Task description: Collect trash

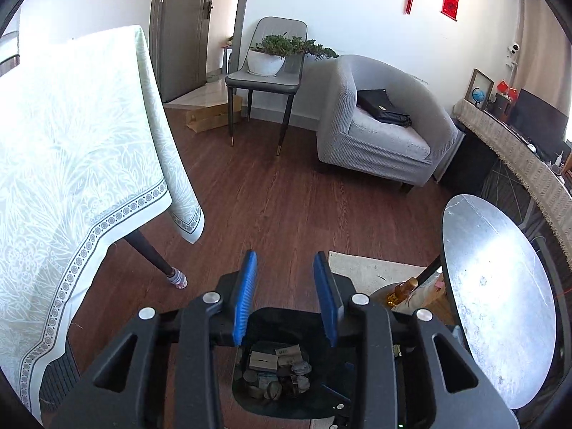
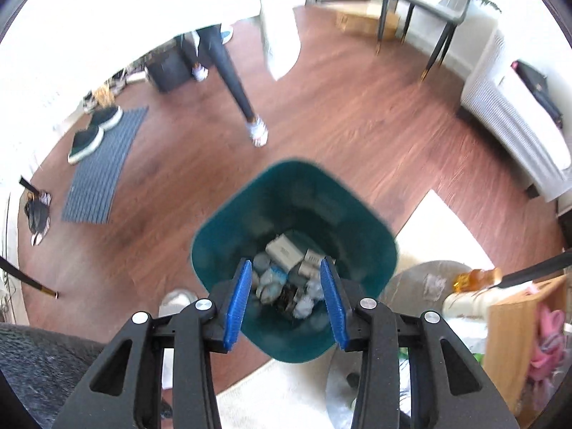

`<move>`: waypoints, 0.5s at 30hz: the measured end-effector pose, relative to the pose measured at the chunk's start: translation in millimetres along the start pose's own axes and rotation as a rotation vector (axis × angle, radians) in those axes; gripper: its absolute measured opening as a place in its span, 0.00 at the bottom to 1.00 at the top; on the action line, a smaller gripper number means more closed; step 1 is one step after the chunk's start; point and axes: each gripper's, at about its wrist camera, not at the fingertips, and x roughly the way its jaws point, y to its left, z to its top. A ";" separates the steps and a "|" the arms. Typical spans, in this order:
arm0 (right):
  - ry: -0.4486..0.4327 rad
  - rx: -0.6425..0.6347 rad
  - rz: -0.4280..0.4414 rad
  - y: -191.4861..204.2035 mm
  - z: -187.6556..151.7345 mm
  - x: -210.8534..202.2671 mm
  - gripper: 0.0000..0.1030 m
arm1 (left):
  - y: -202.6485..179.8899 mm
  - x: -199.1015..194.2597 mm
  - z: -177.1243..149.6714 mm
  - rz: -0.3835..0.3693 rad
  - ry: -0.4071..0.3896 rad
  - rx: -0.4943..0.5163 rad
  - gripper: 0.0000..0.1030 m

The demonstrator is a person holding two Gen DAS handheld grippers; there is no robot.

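Note:
A dark teal trash bin [image 2: 228, 236] stands on the wood floor, holding several crumpled papers and small boxes [image 2: 286, 271]. My right gripper [image 2: 286, 279] hangs open and empty right above the bin's mouth. In the left wrist view the bin [image 1: 257, 321] sits low behind my left gripper [image 1: 286, 268], with the trash [image 1: 275, 368] visible inside. The left gripper is open and empty, above the bin's far rim.
A table with a pale green cloth [image 1: 71, 143] is at left, its leg [image 1: 153, 254] near the bin. A round metal table [image 1: 500, 304] is at right. A grey armchair [image 1: 379, 125], a chair with a plant [image 1: 264, 75], a white rug [image 2: 447, 228] and shoes on a mat [image 2: 96, 164] surround it.

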 end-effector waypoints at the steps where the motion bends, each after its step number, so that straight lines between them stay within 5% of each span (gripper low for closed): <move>1: -0.026 0.009 -0.008 -4.3 1.3 -9.4 0.39 | 0.0 -2.9 1.9 -0.006 -0.009 -0.004 0.37; 15: -0.283 0.132 -0.140 -61.3 -14.4 -115.3 0.39 | -30.5 -25.2 -6.1 -0.051 -0.030 0.049 0.38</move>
